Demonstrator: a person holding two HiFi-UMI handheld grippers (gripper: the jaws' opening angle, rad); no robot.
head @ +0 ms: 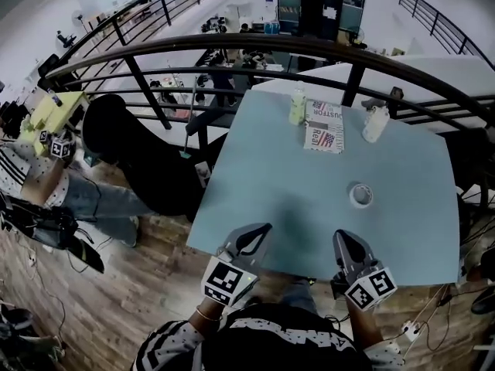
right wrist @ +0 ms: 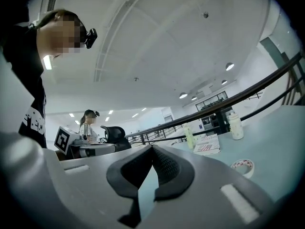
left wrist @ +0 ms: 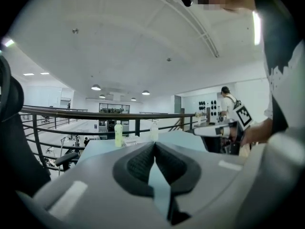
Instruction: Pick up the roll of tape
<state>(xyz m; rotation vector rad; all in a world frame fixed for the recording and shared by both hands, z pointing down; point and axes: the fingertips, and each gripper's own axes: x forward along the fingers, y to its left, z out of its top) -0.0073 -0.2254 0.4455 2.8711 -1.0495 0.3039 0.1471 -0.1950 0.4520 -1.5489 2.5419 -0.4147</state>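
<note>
Now level and pointing forward at the near edge of the table (head: 271, 176): left gripper (head: 265, 227) and right gripper (head: 341, 236), jaws shut tight on nothing. Ahead of right, flat on tabletop: roll of tape (head: 361, 195). Farther back: yellow-green bottle (head: 298, 105), white bottle (head: 375, 124).

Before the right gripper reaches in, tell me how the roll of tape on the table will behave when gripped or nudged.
The roll of tape lies flat with its hole facing up, so it probably won't roll away. It looks like a thin hollow ring, likely light, so a sideways nudge may just slide it across the smooth table.
</note>
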